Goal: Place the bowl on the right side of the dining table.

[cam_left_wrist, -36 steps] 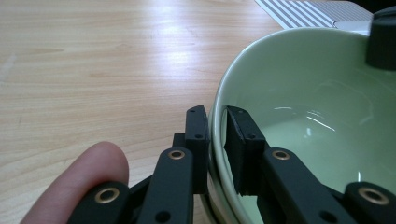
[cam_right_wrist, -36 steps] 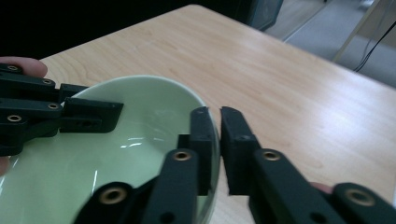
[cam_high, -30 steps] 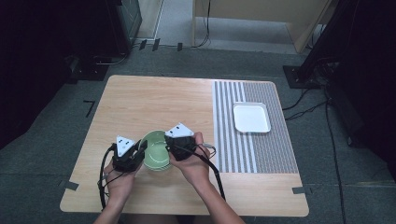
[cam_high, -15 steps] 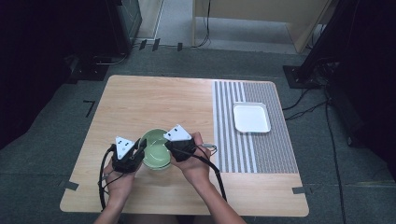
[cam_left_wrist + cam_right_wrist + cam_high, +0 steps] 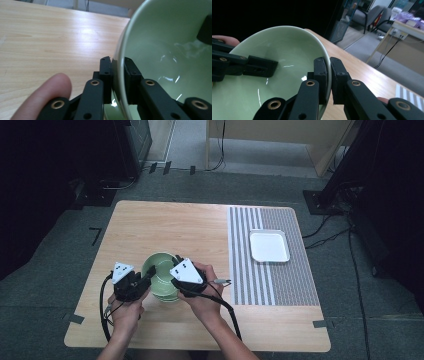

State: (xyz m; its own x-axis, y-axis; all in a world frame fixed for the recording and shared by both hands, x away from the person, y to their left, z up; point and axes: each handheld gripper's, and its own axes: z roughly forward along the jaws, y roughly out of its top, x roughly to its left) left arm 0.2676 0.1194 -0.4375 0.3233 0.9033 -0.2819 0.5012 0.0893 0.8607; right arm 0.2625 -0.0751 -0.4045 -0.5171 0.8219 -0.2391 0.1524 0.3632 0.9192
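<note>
L gripper (image 5: 117,67) clamped on bowl (image 5: 162,281) rim, one jaw inside, one outside. R gripper (image 5: 329,67) same on opposite rim. Bowl green, tilted, near counter (image 5: 165,227) front edge, btwn both hands. White tray (image 5: 269,246) on striped mat (image 5: 272,285), well apart to the right.

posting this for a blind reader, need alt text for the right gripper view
The right gripper pinches the rim of a pale green bowl, one jaw inside, one outside. The left gripper grips the opposite rim, above a wooden table.
</note>
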